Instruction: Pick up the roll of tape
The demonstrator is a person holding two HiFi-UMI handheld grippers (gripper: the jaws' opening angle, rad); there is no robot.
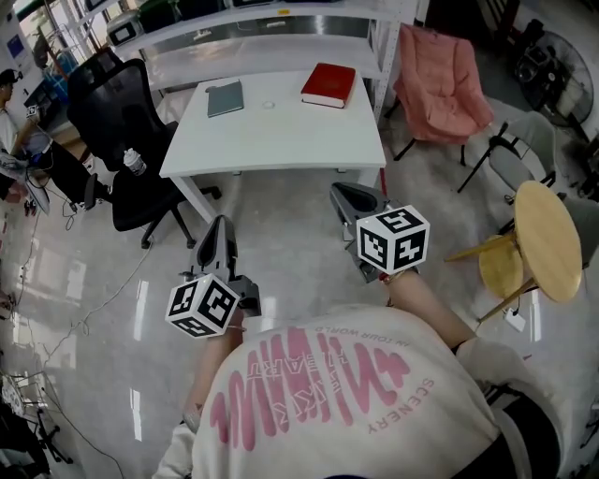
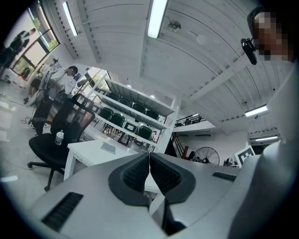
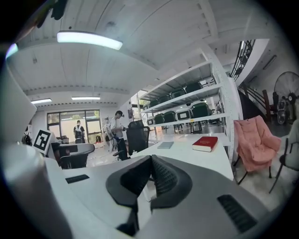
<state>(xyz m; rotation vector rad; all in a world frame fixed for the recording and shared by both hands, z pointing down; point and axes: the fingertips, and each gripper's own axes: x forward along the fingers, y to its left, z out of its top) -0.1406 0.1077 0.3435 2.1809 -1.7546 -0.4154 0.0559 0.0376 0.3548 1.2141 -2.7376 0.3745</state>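
A small pale ring (image 1: 270,104), which looks like the roll of tape, lies on the white table (image 1: 281,140) between a grey notebook (image 1: 225,97) and a red book (image 1: 328,84). Both grippers hover over the floor in front of the table, pointing at it and well short of it. The left gripper (image 1: 221,226) is shut with nothing in it, its pads (image 2: 140,172) pressed together. The right gripper (image 1: 343,193) is also shut and empty, its pads (image 3: 161,175) meeting. The right gripper view shows the red book (image 3: 204,143) and the notebook (image 3: 165,145); the ring is not visible there.
A black office chair (image 1: 122,140) with a bottle (image 1: 135,163) on its seat stands left of the table. A pink folding chair (image 1: 440,79) stands to the right, and a round wooden stool (image 1: 547,239) nearer right. Shelving (image 1: 271,23) runs behind the table. Cables trail on the floor at left.
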